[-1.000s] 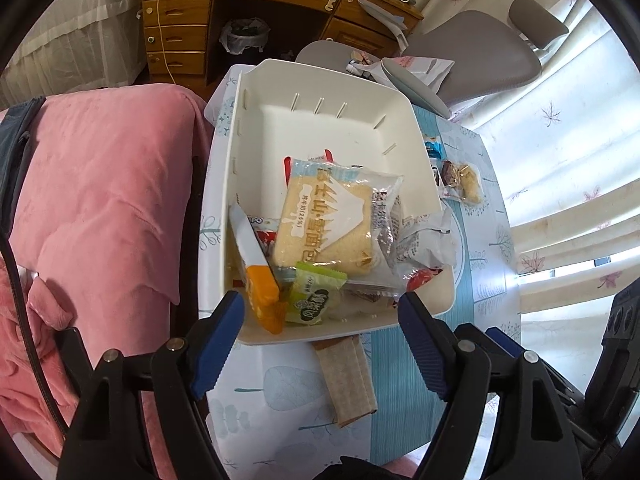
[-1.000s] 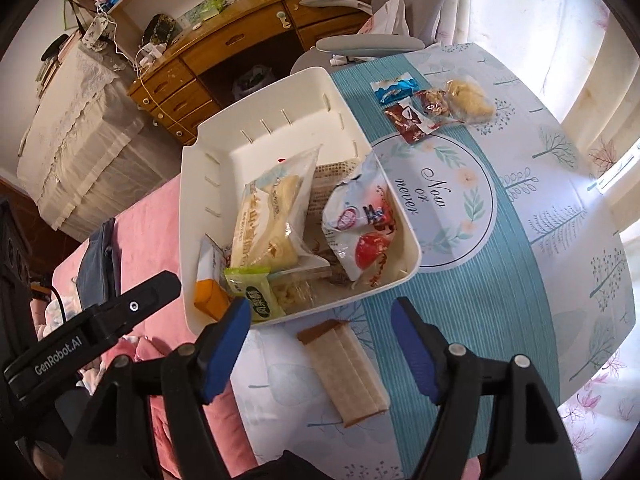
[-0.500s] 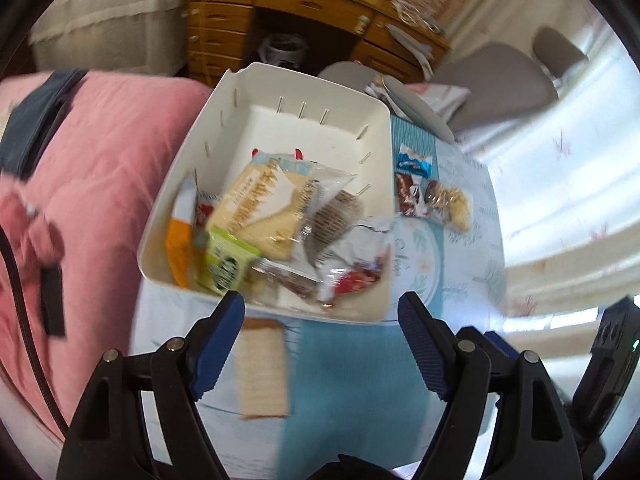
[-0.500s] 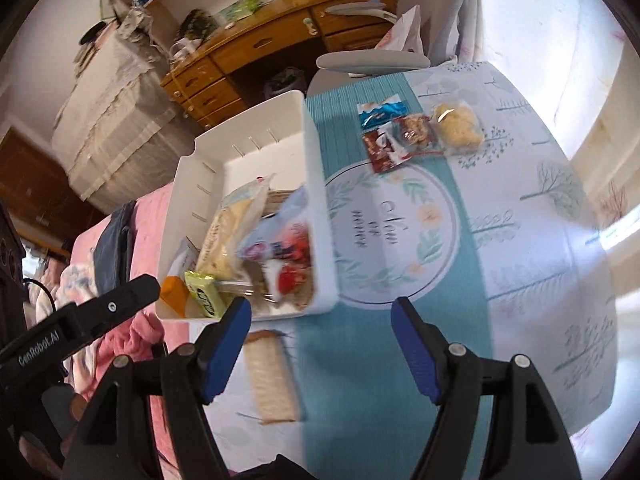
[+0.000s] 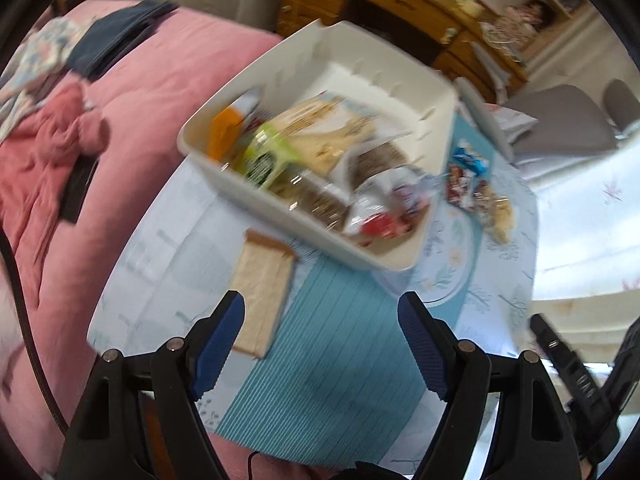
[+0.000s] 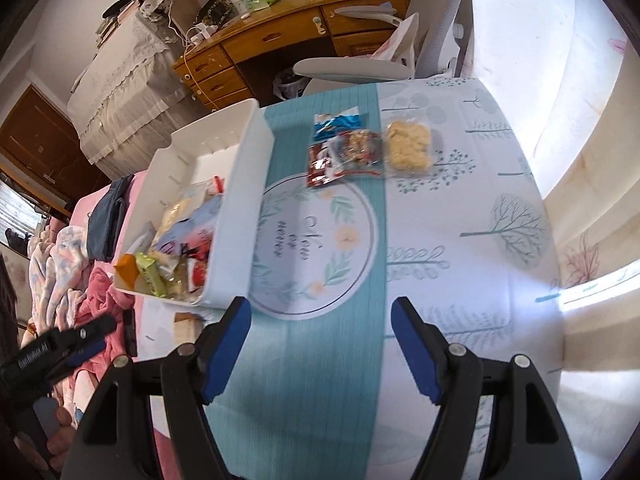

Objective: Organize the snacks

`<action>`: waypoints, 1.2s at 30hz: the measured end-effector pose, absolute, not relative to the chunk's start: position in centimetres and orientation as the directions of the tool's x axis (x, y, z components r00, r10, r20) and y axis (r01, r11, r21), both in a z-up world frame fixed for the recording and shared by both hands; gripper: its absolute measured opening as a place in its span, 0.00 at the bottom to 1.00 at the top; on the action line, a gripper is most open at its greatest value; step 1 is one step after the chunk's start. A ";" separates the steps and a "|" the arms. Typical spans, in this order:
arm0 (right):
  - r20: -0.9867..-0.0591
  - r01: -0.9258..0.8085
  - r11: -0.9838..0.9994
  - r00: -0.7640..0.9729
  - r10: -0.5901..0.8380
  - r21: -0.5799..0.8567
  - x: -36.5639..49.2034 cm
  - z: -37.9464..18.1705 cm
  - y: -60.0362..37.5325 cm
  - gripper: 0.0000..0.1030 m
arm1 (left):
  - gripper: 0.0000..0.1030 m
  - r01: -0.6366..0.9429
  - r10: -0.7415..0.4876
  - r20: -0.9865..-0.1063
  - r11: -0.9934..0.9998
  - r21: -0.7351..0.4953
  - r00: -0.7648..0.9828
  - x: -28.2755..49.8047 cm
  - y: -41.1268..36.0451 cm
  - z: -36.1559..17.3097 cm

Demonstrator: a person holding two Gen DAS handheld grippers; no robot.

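A white bin [image 5: 404, 80] [image 6: 244, 184] holding several snack packs stands on the patterned tablecloth [image 5: 336, 352]. A beige wafer pack [image 5: 262, 292] lies on the cloth just in front of the bin, close to the left gripper's left finger. My left gripper [image 5: 320, 340] hangs open and empty above the teal stripe. My right gripper [image 6: 320, 340] is open and empty too, over the teal stripe to the right of the bin. Three small snack packs [image 6: 360, 150] [image 5: 476, 188] lie in a row on the far side of the table.
A pink blanket [image 5: 104, 152] covers the bed left of the table. A wooden desk [image 6: 280, 36] and a grey chair [image 6: 356, 68] stand beyond the table's far edge. The left gripper [image 6: 60, 348] shows at the lower left of the right wrist view.
Both grippers have slid to the right along the table, away from the bin, and rolled. The bin and wafer pack now sit further left in both views. Jaws unchanged.
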State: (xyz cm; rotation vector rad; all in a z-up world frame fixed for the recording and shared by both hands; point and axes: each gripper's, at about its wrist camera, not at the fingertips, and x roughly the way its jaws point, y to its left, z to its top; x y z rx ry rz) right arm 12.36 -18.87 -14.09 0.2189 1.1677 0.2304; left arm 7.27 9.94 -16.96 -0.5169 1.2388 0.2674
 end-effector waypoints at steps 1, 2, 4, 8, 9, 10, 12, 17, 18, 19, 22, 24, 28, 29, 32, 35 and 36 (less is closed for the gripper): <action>-0.881 -0.066 0.957 0.375 0.287 0.284 12.7 -14.2 -19.1 0.71 | 0.76 -0.479 -0.075 -0.951 0.850 -0.218 0.300 7.0 10.1 -17.5; -0.882 -0.067 0.958 0.379 0.282 0.278 13.2 -14.4 -19.4 0.71 | 0.76 -0.487 -0.071 -0.954 0.847 -0.211 0.290 6.8 10.2 -18.0; -0.880 -0.065 0.962 0.392 0.268 0.264 14.2 -14.8 -19.9 0.71 | 0.76 -0.506 -0.060 -0.962 0.841 -0.192 0.266 6.4 10.4 -19.2; -0.877 -0.046 0.971 0.423 0.230 0.233 16.9 -16.2 -20.9 0.71 | 0.76 -0.550 -0.045 -0.977 0.821 -0.154 0.207 6.1 10.9 -22.3; -0.877 -0.036 0.973 0.427 0.220 0.227 17.6 -16.6 -21.1 0.71 | 0.76 -0.558 -0.038 -0.980 0.817 -0.143 0.196 6.1 11.1 -22.9; -0.877 -0.026 0.975 0.433 0.211 0.222 18.3 -17.0 -21.3 0.71 | 0.76 -0.565 -0.032 -0.982 0.814 -0.134 0.188 6.2 11.3 -23.5; -0.874 -0.003 0.979 0.449 0.185 0.206 20.0 -18.0 -21.7 0.71 | 0.76 -0.580 -0.026 -0.985 0.806 -0.121 0.169 6.2 11.6 -25.0; -0.864 0.033 0.988 0.490 0.118 0.153 23.9 -20.9 -22.5 0.71 | 0.76 -0.597 -0.017 -0.990 0.796 -0.098 0.140 6.5 12.0 -27.8; -0.858 0.036 0.989 0.503 0.104 0.141 24.7 -21.5 -22.6 0.71 | 0.76 -0.595 -0.017 -0.990 0.798 -0.096 0.138 6.7 11.9 -28.2; -0.853 0.038 0.991 0.514 0.094 0.132 25.3 -21.9 -22.7 0.71 | 0.76 -0.591 -0.017 -0.991 0.801 -0.092 0.131 6.8 11.8 -28.6; -0.838 0.028 0.992 0.538 0.087 0.120 27.2 -23.5 -22.8 0.72 | 0.76 -0.591 -0.016 -0.993 0.802 -0.084 0.120 7.3 11.5 -29.6; -0.838 0.027 0.994 0.540 0.077 0.109 28.3 -24.6 -22.9 0.72 | 0.76 -0.591 -0.025 -0.993 0.802 -0.087 0.111 7.7 11.3 -30.3; -0.848 0.037 0.993 0.525 0.074 0.110 30.1 -26.2 -23.1 0.72 | 0.76 -0.589 -0.004 -0.995 0.806 -0.059 0.095 8.4 11.1 -30.8; -0.848 0.034 0.993 0.525 0.080 0.114 30.4 -26.4 -23.1 0.72 | 0.76 -0.587 0.005 -0.996 0.808 -0.052 0.094 8.6 11.1 -30.9; -0.846 0.020 0.993 0.526 0.089 0.116 31.2 -27.1 -23.0 0.72 | 0.76 -0.594 0.020 -0.996 0.804 -0.034 0.084 9.0 11.0 -30.9; -0.848 0.012 0.992 0.521 0.101 0.125 31.8 -27.6 -23.0 0.73 | 0.76 -0.600 0.038 -0.998 0.800 -0.003 0.056 9.4 11.2 -31.5; -0.845 0.001 0.993 0.525 0.099 0.117 31.9 -27.6 -22.8 0.73 | 0.76 -0.602 0.039 -0.998 0.799 0.002 0.048 9.4 11.3 -31.7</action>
